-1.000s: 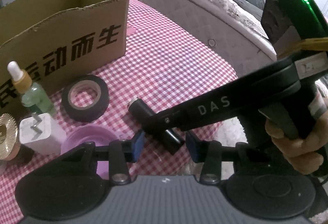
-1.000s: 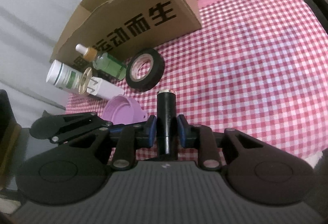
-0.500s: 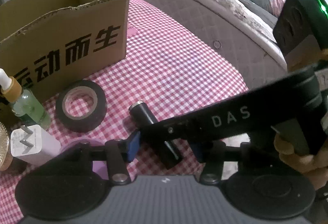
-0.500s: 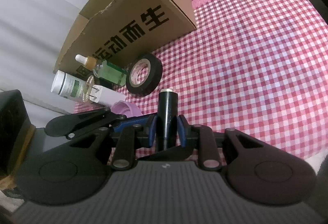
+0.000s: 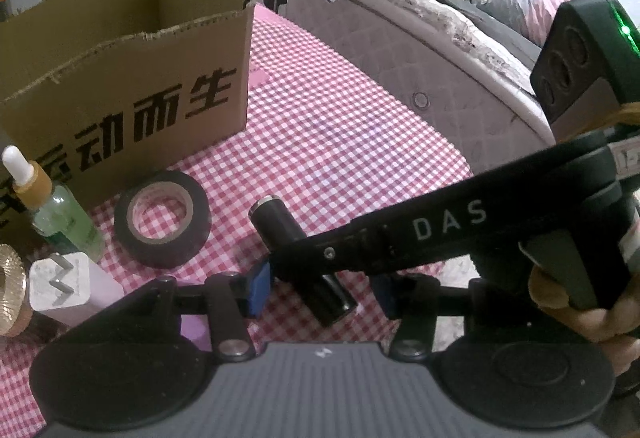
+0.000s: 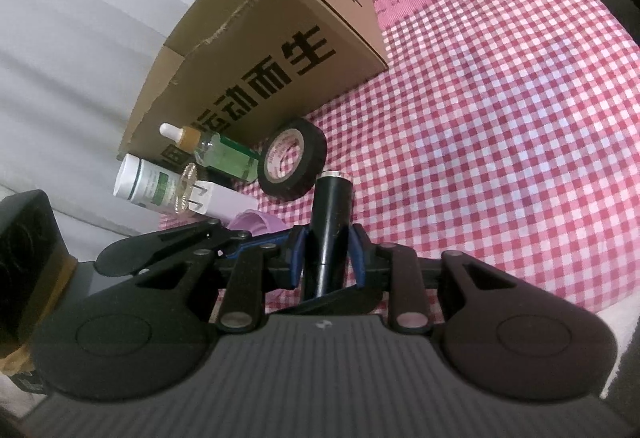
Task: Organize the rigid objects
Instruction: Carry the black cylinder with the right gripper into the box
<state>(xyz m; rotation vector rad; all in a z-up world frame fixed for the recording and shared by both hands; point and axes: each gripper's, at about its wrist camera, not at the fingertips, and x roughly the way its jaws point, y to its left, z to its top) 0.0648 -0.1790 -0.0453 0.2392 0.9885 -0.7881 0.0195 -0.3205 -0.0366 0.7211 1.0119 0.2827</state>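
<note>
My right gripper (image 6: 326,256) is shut on a black cylinder with a silver end (image 6: 332,213) and holds it above the checked cloth. In the left wrist view the same cylinder (image 5: 280,226) is crossed by the right gripper's arm (image 5: 440,230). My left gripper (image 5: 320,286) is open and empty, just below the cylinder. A roll of black tape (image 5: 162,217) (image 6: 292,161), a green dropper bottle (image 5: 56,213) (image 6: 224,153) and a white plug on a pink block (image 5: 64,278) (image 6: 216,201) stand before the open cardboard box (image 5: 132,77) (image 6: 280,49).
A white pill bottle (image 6: 144,183) and a gold ridged disc (image 5: 8,278) sit at the left. A pink funnel (image 6: 256,222) lies beside the left gripper. A bed (image 5: 420,29) runs along the table's far right edge.
The right gripper has lifted the black cylinder off the cloth. Both grippers have drawn back and risen a little, so the box and tape look farther off.
</note>
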